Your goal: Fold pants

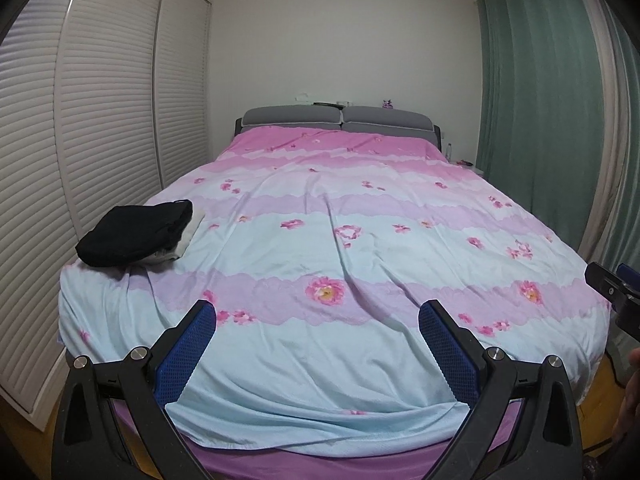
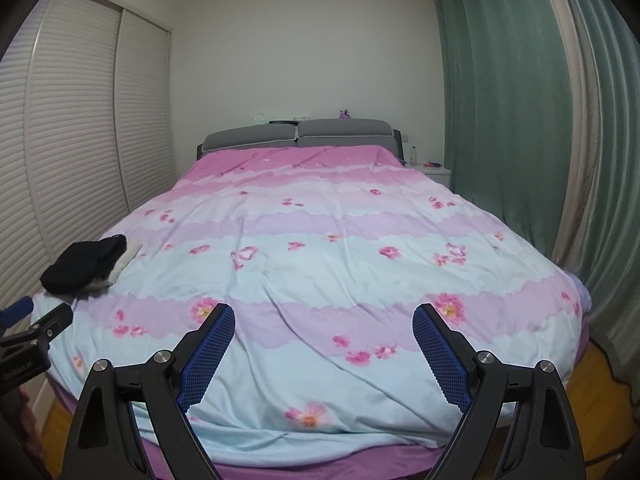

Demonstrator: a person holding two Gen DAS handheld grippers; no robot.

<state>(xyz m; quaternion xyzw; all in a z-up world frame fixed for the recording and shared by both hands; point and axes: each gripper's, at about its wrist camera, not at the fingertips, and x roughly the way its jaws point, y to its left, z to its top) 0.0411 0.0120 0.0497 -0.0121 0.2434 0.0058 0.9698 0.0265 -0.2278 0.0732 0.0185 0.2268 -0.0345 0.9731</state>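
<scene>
A pile of folded clothes with black pants (image 1: 132, 238) on top lies at the left edge of the bed, over a white garment (image 1: 188, 236). It also shows in the right wrist view (image 2: 82, 266). My left gripper (image 1: 318, 312) is open and empty, held above the foot of the bed. My right gripper (image 2: 324, 316) is open and empty, also above the foot of the bed. Each gripper is well short of the pile. The right gripper's body shows at the right edge of the left wrist view (image 1: 616, 292); the left one shows at the left edge of the right wrist view (image 2: 32, 332).
The bed carries a pink, lilac and pale blue flowered cover (image 1: 340, 240). White louvred wardrobe doors (image 1: 80, 120) stand close on the left. Green curtains (image 1: 540, 100) hang on the right. A grey headboard (image 1: 340, 118) and a white nightstand (image 2: 436, 172) are at the back.
</scene>
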